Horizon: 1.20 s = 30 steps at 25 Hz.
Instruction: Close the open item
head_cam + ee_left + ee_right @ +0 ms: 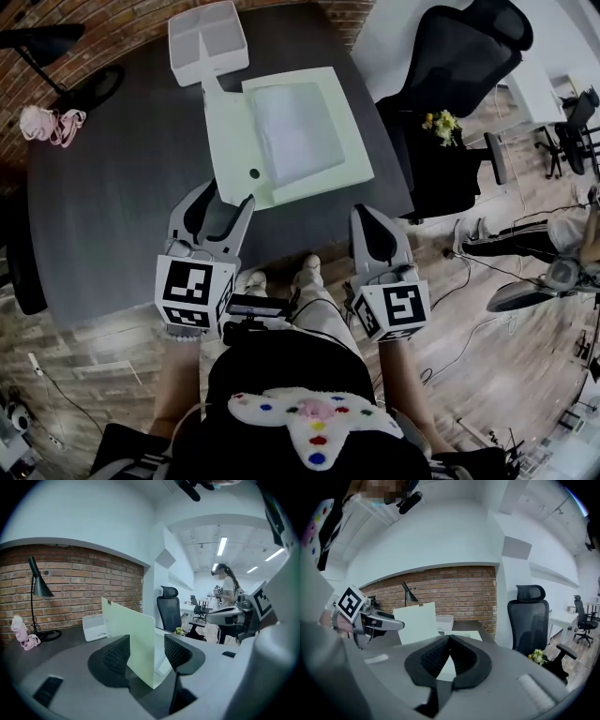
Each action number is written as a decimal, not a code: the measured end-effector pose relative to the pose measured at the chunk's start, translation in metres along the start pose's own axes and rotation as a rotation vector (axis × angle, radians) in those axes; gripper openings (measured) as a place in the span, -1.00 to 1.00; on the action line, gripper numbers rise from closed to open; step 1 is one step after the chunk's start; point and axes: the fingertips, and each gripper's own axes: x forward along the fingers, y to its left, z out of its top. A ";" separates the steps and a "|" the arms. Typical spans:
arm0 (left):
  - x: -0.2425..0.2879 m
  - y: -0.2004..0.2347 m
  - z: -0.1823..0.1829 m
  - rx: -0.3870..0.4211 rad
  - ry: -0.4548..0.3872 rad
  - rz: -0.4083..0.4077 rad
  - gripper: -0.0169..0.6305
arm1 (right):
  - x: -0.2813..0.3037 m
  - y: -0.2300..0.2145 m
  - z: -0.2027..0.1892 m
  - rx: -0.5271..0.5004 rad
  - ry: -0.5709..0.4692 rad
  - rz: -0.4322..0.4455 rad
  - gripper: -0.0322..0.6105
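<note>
Pale green box sat open on the table, lid upright. Left gripper was wide open around the lid's edge, not gripping it. Right gripper was closed and empty. Lid looked light, thin and stiff; best taken near its free edge.

white bin: table rear | pink cloth: table L | blk chair + flowers: R side
</note>
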 end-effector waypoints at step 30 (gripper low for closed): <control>0.027 -0.030 0.017 -0.072 0.032 0.169 -0.77 | 0.091 -0.128 -0.117 0.147 0.272 0.035 -0.35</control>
